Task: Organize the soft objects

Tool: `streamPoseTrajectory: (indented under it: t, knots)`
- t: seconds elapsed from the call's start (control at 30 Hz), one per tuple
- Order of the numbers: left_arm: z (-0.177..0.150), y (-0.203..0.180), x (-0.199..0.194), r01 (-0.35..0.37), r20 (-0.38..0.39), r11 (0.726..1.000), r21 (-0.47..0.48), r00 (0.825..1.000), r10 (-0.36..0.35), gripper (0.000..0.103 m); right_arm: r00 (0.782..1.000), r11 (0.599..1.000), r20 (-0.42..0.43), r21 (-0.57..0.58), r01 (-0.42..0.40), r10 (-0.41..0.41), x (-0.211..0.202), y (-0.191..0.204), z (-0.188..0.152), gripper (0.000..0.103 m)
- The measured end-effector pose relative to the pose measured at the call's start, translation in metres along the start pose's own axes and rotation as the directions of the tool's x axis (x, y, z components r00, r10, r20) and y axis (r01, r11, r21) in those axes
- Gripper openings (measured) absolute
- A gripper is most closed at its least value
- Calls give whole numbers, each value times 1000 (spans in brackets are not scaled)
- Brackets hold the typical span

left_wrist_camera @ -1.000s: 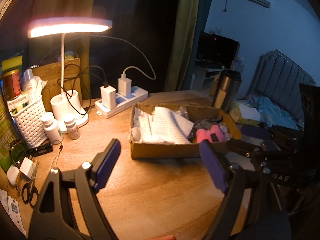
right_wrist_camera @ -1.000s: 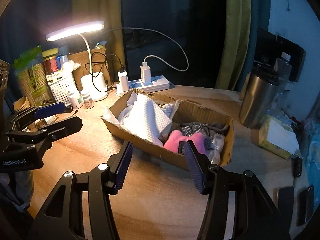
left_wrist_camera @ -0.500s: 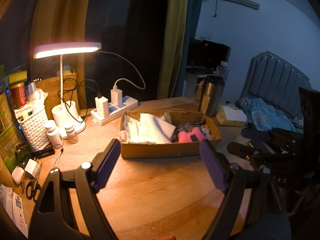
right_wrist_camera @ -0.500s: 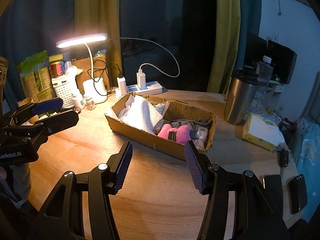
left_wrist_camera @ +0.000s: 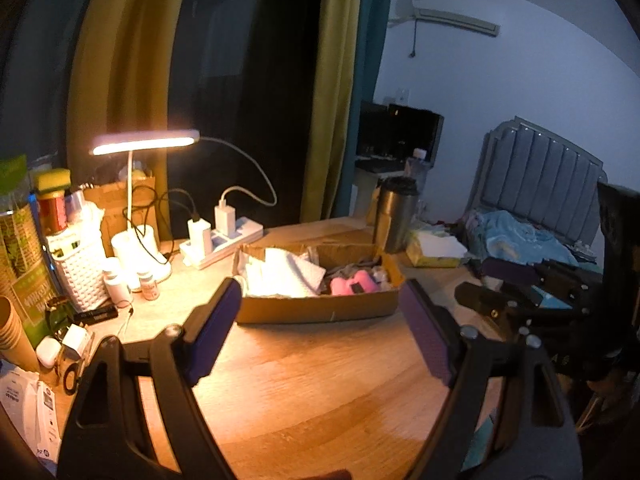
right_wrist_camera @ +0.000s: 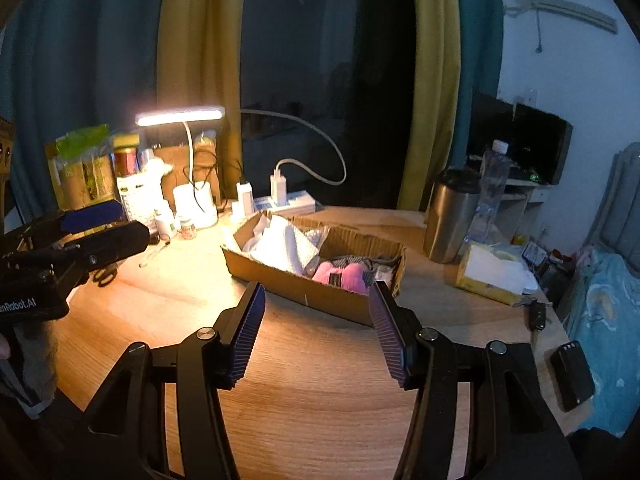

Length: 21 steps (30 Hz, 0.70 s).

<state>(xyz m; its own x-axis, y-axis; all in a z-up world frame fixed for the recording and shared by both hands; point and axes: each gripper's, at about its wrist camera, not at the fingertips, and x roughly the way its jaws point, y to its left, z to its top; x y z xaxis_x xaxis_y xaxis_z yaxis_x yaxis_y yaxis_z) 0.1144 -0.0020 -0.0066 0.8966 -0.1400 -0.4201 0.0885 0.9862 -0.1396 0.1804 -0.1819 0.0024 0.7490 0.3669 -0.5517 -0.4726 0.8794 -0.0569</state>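
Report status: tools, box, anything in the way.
Left tool open, empty. Right tool open, empty. Soft things sit in cardboard box. Bare table between; nothing blocking.

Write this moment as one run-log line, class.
left gripper: open, empty | right gripper: open, empty | pink toy, white cloth: in cardboard box | table

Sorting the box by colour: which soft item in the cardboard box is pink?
The plush piece near the box's right end; the cloth beside it is white.

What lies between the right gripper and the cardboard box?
Only bare wooden table separates the open right gripper from the cardboard box, as the right wrist view shows.
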Motion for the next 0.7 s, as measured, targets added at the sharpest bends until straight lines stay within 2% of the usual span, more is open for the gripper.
streamPoseTrajectory:
  t: [0.07,0.1,0.17,0.43,0.7]
  knots:
    - [1,-4,-12,3,22,1000,7,1000,-3,83,1000,1000,27,4,7,-7,-13,0,1,62]
    - [2,-6,-16,3,30,1000,10,1000,-3,85,999,1000,36,7,11,-11,-18,0,1,67]
    - [2,-8,-27,2,44,1000,15,999,-3,91,998,1000,59,17,20,-21,-31,-1,0,69]
    - [1,-19,-65,-11,86,999,38,996,8,93,992,998,112,27,52,-55,-69,-1,-4,70]
    - [10,-24,-98,-23,157,999,44,987,16,93,986,998,157,5,55,-55,-94,10,0,71]
